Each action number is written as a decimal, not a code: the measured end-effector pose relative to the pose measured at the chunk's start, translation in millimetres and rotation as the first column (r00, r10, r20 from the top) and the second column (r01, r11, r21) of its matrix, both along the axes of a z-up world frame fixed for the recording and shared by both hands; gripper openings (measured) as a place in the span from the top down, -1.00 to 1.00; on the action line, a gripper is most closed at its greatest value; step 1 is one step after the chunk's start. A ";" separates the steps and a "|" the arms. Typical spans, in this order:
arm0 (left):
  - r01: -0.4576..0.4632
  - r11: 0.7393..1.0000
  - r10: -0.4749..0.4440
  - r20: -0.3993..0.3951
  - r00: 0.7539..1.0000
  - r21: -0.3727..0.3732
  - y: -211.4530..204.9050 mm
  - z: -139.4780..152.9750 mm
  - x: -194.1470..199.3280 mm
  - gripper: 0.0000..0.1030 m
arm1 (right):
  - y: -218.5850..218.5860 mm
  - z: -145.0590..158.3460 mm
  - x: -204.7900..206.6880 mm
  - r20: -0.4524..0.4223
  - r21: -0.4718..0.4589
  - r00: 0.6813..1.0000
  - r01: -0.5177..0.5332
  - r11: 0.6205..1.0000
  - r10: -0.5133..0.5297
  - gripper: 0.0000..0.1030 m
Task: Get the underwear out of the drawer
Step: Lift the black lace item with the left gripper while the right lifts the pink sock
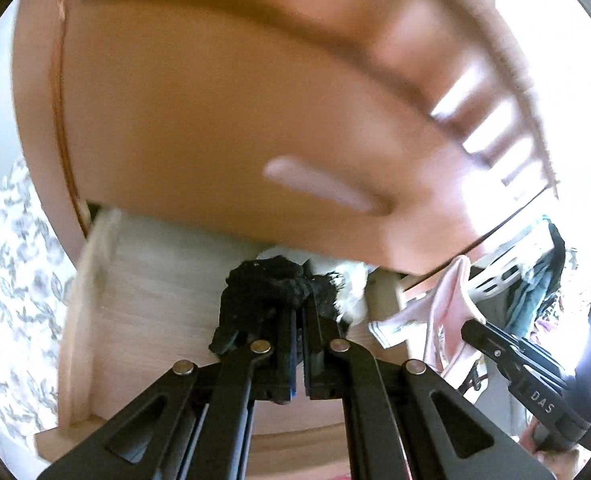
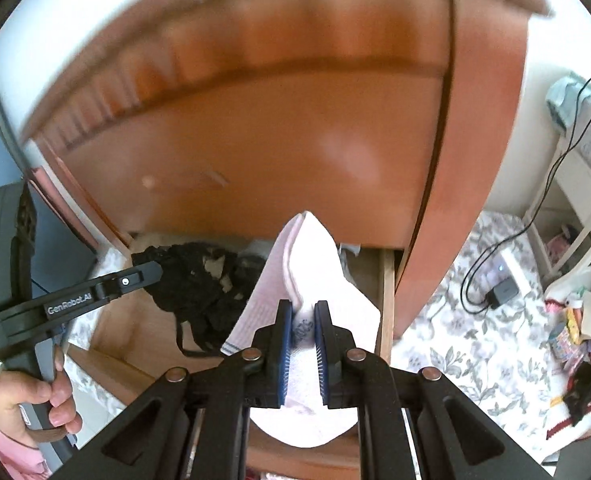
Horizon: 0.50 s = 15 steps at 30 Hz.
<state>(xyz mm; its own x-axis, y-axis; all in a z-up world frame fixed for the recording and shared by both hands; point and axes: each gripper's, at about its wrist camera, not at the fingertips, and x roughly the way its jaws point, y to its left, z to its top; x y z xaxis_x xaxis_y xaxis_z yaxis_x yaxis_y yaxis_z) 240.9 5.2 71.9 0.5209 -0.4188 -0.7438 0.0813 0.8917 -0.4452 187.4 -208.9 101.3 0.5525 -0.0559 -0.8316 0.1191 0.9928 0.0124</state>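
right view shows left tool (image 2: 151, 270) w/ black underwear (image 2: 199, 288).

— Where does the drawer (image 2: 387, 300) sit?
— Pulled out below the cabinet front (image 2: 275, 152), with the patterned floor (image 2: 475, 344) to its right.
— And what is in it?
— The lace underwear (image 2: 199, 284) lies toward the left, hanging from the left gripper (image 2: 155, 270), whose jaws are clamped on it. Behind it, under the cabinet front, more cloth is bunched; I cannot tell what.
— The other garment?
— The ribbed underwear (image 2: 315, 256) stands right of the lace one, pinched between the right gripper (image 2: 303, 322) jaws above the drawer's right side.
— Beyond the drawer?
— A charger (image 2: 503, 292) with its cable lies on the floor to the right, near a shelf unit (image 2: 583, 184).
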 end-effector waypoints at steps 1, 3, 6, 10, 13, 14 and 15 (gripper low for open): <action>0.000 1.000 0.000 0.019 1.000 -0.001 2.1 9.9 -5.5 0.97 | 2.0 6.3 -1.1 0.012 -0.001 1.000 0.000 1.000 0.000 0.77; 0.000 1.000 0.000 0.057 0.998 -0.002 5.3 32.1 -17.6 0.97 | 7.7 21.8 -8.3 0.043 -0.003 0.999 -0.005 1.000 0.005 0.77; 0.001 1.000 -0.001 0.108 0.994 -0.004 8.4 58.8 -35.9 0.97 | 20.9 44.5 -17.4 0.088 -0.013 0.996 -0.013 1.000 0.014 0.77; 0.010 1.000 -0.010 0.175 0.984 0.001 14.7 100.6 -67.8 0.97 | 33.9 76.9 -37.6 0.147 -0.025 0.989 -0.026 0.999 0.029 0.77; 0.019 1.000 -0.017 0.212 0.977 -0.007 19.1 119.3 -88.6 0.97 | 50.7 84.5 -46.5 0.180 -0.038 0.983 -0.032 0.999 0.038 0.77; 0.021 1.000 -0.019 0.227 0.974 -0.006 18.3 127.3 -96.7 0.97 | 55.6 92.1 -52.8 0.193 -0.042 0.980 -0.035 0.999 0.042 0.77; 0.022 1.000 -0.021 0.237 0.971 -0.004 16.3 133.6 -100.8 0.97 | 60.2 96.7 -57.6 0.201 -0.044 0.978 -0.037 0.998 0.045 0.77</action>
<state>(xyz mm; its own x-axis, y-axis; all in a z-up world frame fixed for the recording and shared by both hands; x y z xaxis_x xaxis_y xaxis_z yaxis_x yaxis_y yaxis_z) 140.1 21.5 205.4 0.6729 -0.4365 -0.5972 0.2045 0.8857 -0.4169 129.8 -148.7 198.0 0.7116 -0.0609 -0.6999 0.0776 0.9970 -0.0078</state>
